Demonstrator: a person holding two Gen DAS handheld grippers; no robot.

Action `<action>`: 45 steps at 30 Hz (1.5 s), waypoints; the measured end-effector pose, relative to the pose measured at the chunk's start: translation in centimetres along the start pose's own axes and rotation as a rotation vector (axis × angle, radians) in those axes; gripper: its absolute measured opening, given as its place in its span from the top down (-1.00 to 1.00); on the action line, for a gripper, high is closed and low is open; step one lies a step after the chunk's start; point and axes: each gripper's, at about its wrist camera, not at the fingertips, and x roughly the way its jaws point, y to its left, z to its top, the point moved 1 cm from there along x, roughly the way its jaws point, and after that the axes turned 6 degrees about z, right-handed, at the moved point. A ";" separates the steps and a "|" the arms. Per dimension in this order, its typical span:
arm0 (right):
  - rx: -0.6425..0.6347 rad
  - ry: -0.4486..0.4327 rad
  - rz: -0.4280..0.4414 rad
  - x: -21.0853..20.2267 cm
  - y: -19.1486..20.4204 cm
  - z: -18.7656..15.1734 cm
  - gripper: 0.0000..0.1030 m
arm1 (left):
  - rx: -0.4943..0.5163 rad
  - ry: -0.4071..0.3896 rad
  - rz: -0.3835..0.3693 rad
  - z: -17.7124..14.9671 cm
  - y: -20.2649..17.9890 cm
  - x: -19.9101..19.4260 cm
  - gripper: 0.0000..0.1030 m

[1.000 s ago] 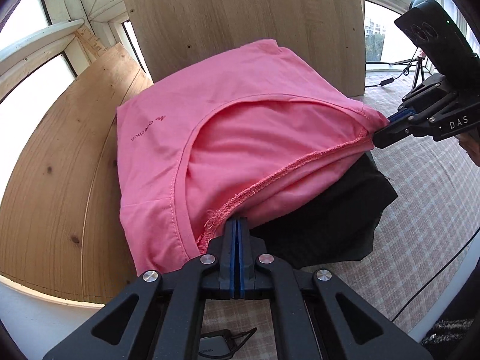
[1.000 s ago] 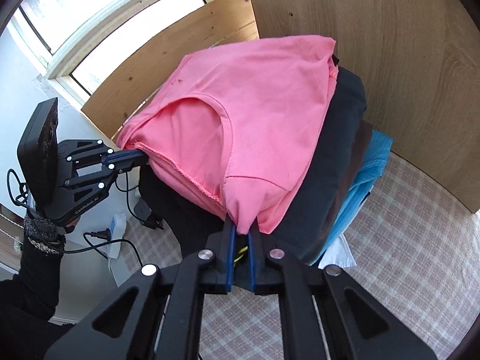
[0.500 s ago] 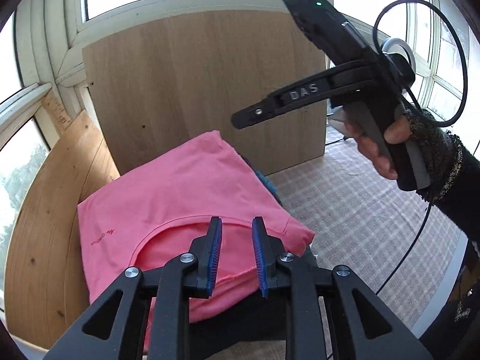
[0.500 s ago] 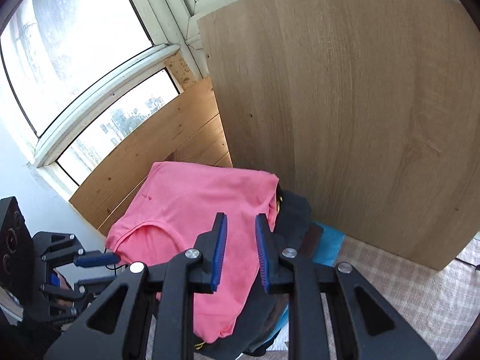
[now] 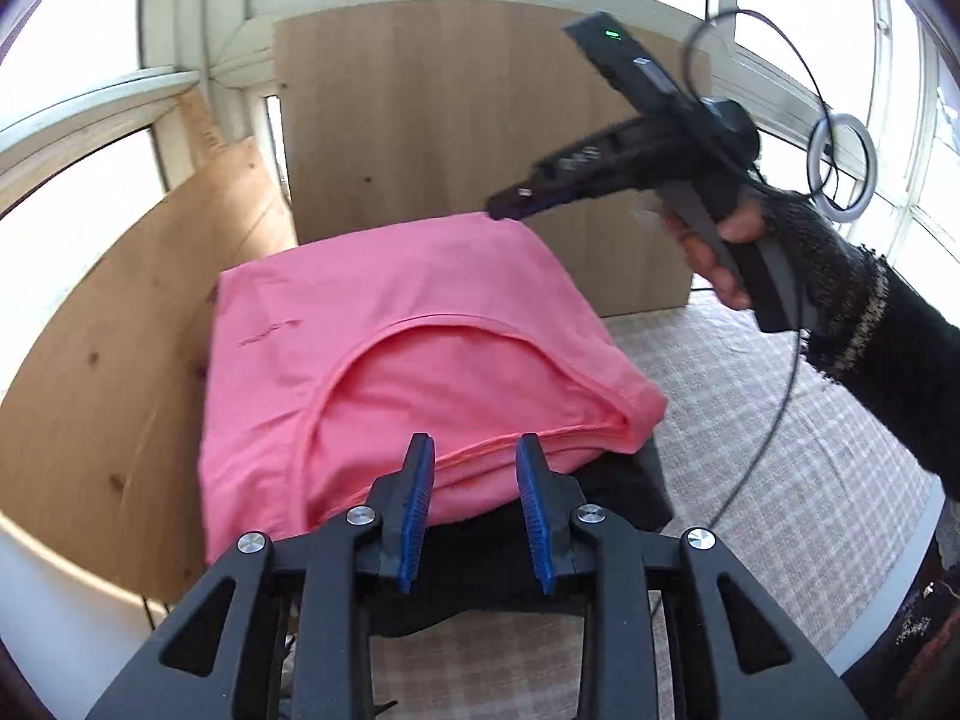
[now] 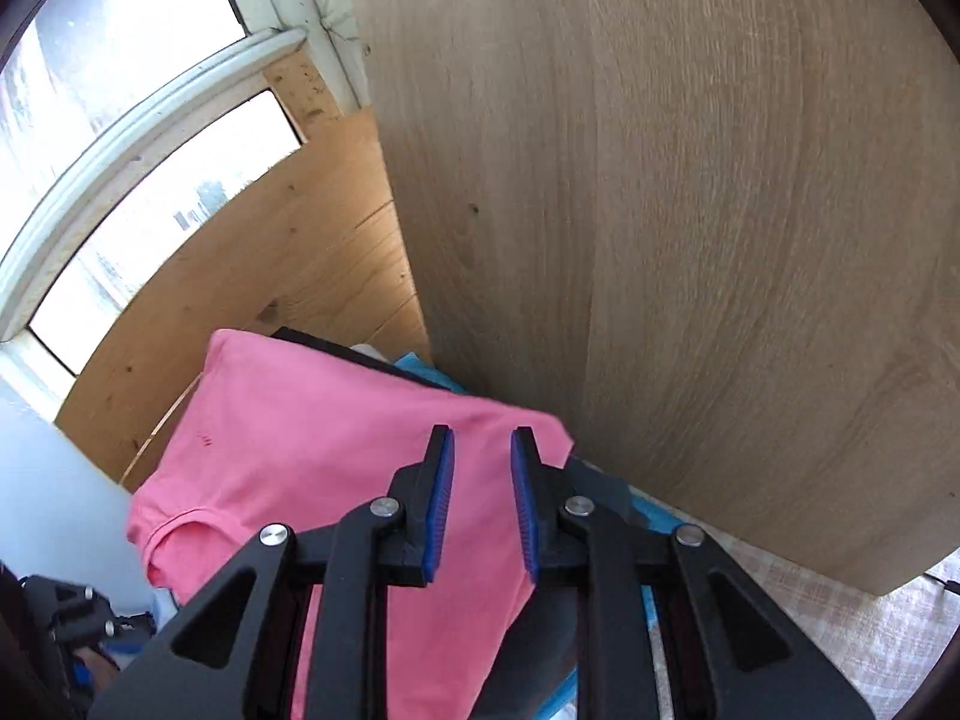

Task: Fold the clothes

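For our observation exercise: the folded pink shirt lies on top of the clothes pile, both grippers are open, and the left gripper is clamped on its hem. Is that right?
One error: the left gripper grips nothing. The left wrist view shows its jaws apart, the pink shirt lying free beyond them. The shirt does top the clothes pile, and the right gripper is open.

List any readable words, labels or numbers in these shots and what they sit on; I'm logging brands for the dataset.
No text reads clearly.
Small dark red print on the pink shirt: too blurred to read in either view.
Pale marking on the right gripper body: motion-blurred, unreadable.
Left gripper: no lettering visible.
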 end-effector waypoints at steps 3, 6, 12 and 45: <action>-0.059 0.011 0.003 -1.2 2.5 -3.0 0.62 | -0.093 0.019 0.083 -0.8 3.8 0.7 0.50; -0.070 0.030 0.009 -0.7 4.0 -5.1 0.56 | -0.120 0.068 0.065 -2.2 5.5 2.4 0.49; -0.110 0.147 -0.002 1.9 5.6 -6.7 0.39 | -0.073 0.204 0.110 -5.1 5.5 5.5 0.44; -0.040 0.049 0.008 1.6 4.1 -2.4 0.39 | -0.130 0.161 0.158 10.3 9.9 15.6 0.30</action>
